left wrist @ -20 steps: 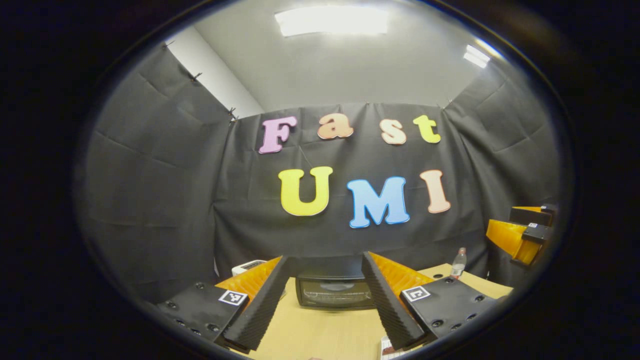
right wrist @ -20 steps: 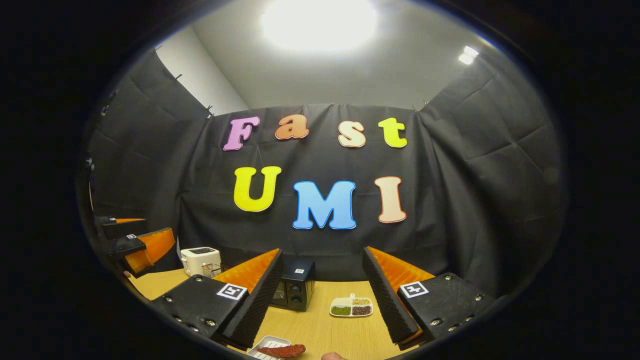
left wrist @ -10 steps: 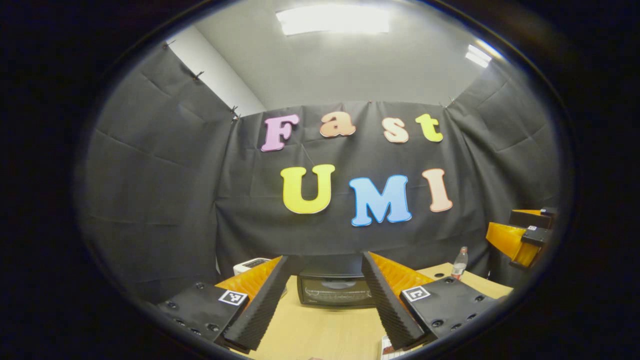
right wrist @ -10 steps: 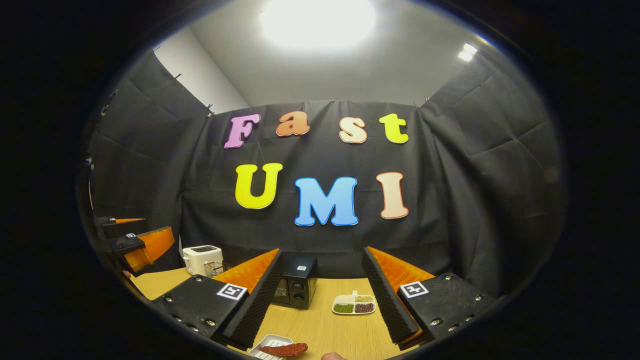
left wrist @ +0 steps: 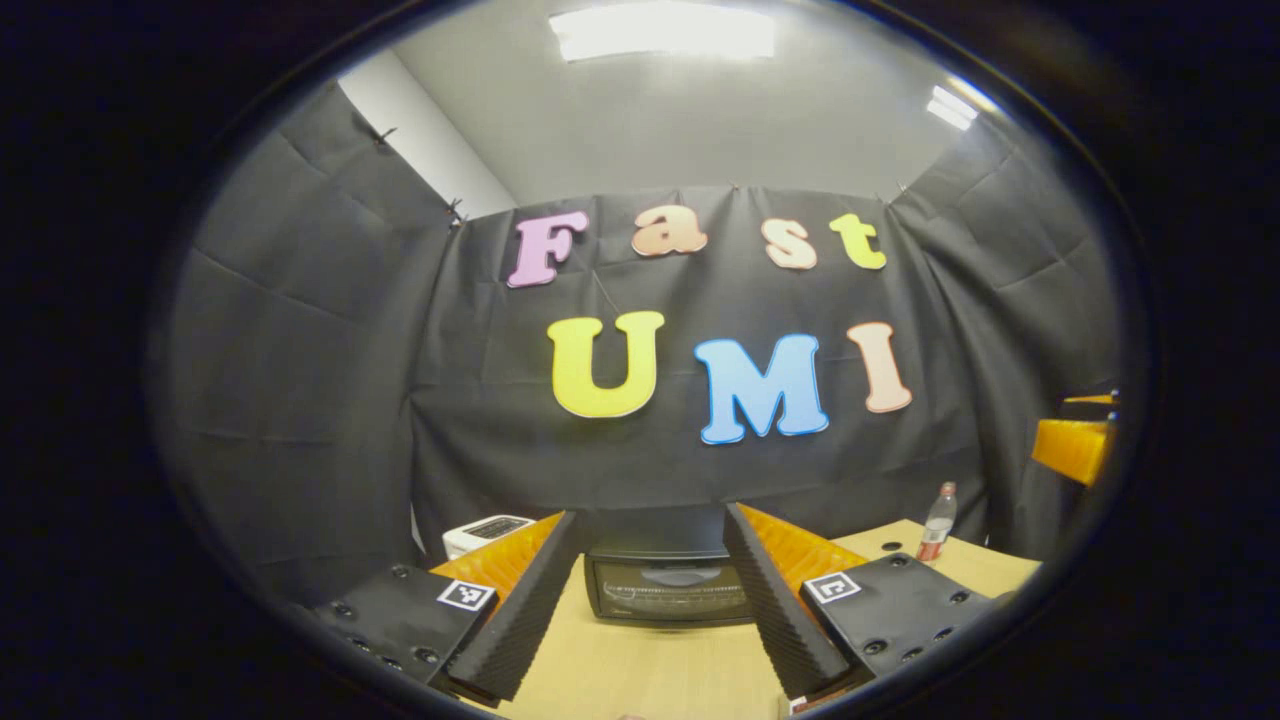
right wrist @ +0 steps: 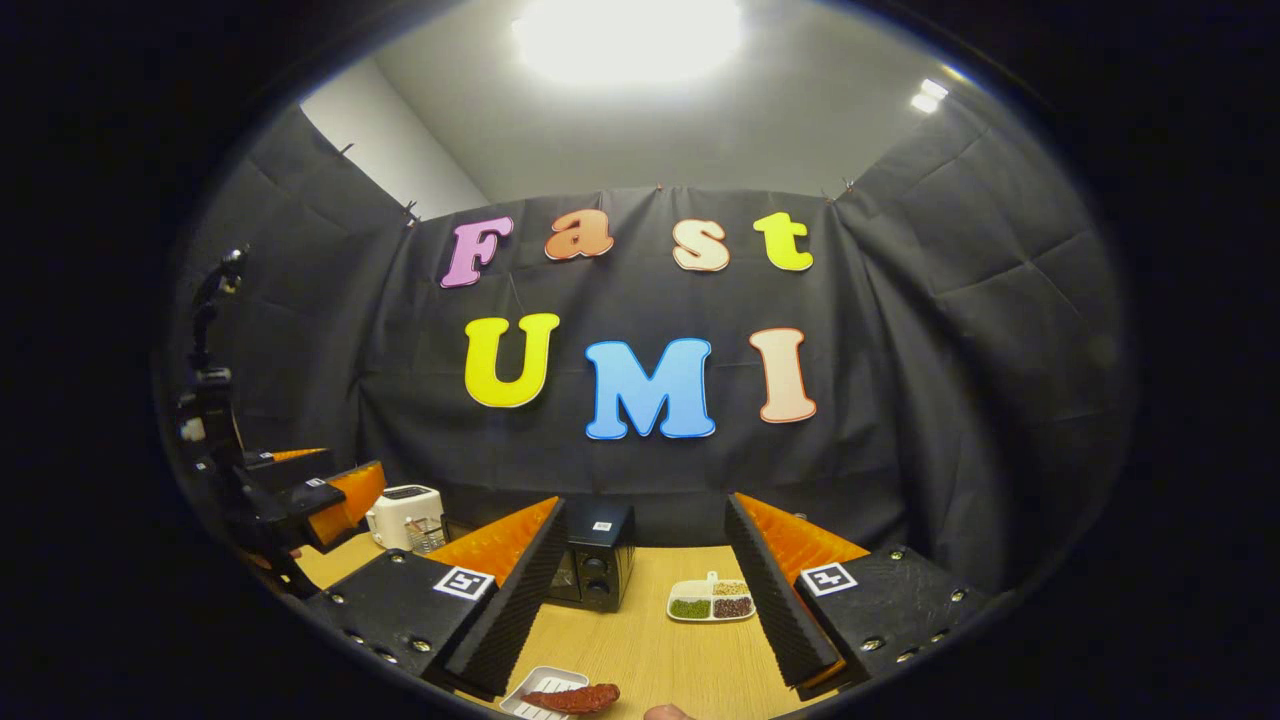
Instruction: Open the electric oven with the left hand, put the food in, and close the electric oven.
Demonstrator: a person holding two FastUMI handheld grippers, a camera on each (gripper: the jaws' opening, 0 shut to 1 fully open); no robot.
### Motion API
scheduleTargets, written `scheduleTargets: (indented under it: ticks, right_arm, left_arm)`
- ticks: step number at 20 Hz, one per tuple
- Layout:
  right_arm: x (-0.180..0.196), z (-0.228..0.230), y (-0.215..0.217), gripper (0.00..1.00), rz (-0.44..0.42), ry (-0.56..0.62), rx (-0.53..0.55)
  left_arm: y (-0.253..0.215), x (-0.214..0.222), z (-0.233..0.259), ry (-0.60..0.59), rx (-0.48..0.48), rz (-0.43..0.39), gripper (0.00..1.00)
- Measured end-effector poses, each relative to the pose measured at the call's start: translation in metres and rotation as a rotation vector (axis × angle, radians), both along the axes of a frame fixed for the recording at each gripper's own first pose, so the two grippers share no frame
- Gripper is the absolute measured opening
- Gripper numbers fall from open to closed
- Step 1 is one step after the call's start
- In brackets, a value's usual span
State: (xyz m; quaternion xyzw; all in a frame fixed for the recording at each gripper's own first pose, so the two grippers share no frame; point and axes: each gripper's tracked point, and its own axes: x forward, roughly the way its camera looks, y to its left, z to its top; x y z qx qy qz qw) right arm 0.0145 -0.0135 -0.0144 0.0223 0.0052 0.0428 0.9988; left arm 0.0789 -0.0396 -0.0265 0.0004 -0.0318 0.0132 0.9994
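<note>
left gripper: wide open, held nothing, up over the table | oven: door shut, at the back of the table, straight ahead of it | right gripper: wide open, held nothing | food: red piece on a white tray, near the table's front edge

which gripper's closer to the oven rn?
Left, probably. The left gripper faces the oven door head-on, not touching. The right gripper sits off toward its knob side.
</note>
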Motion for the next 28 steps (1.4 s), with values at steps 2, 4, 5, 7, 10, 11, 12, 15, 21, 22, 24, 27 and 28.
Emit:
scheduleTargets:
  ticks: [2,4,5,7,10,11,12,15,21,22,24,27,28]
  right_arm:
    - [0.009,-0.004,-0.003,0.96,-0.048,0.01,-0.01]
    - [0.016,-0.004,-0.003,0.96,-0.094,0.019,-0.013]
    - [0.021,0.0,-0.004,0.95,-0.124,0.013,-0.027]
    - [0.027,-0.002,-0.008,0.95,-0.183,0.025,-0.055]
    - [0.031,-0.006,-0.013,0.95,-0.256,0.044,-0.094]
    - [0.03,-0.008,-0.014,0.95,-0.276,0.053,-0.104]
    - [0.03,-0.01,-0.014,0.96,-0.293,0.063,-0.112]
    - [0.027,-0.017,-0.014,0.96,-0.325,0.086,-0.134]
    - [0.026,-0.019,-0.01,0.96,-0.325,0.104,-0.163]
    - [0.027,-0.018,-0.009,0.96,-0.32,0.101,-0.167]
    - [0.028,-0.017,-0.006,0.96,-0.303,0.098,-0.173]
    - [0.029,-0.02,-0.004,0.95,-0.272,0.106,-0.173]
    - [0.029,-0.02,-0.004,0.95,-0.262,0.109,-0.171]
  left_arm:
    - [-0.004,0.043,-0.023,0.014,0.007,-0.031,0.9]
    - [-0.011,0.088,-0.052,0.048,0.02,-0.07,0.9]
    - [-0.015,0.108,-0.063,0.061,0.026,-0.089,1.0]
    - [-0.023,0.149,-0.091,0.103,0.029,-0.127,0.9]
    - [-0.034,0.192,-0.127,0.154,0.033,-0.169,1.0]
    - [-0.037,0.203,-0.137,0.169,0.036,-0.175,0.97]
    - [-0.039,0.213,-0.148,0.18,0.035,-0.178,0.97]
    - [-0.04,0.232,-0.177,0.227,0.036,-0.176,1.0]
    - [-0.039,0.232,-0.195,0.249,-0.008,-0.153,1.0]
    - [-0.039,0.228,-0.198,0.26,-0.009,-0.149,1.0]
    - [-0.039,0.216,-0.197,0.255,-0.007,-0.149,0.97]
    - [-0.037,0.196,-0.2,0.261,-0.008,-0.146,1.0]
    - [-0.036,0.189,-0.202,0.269,-0.009,-0.143,1.0]
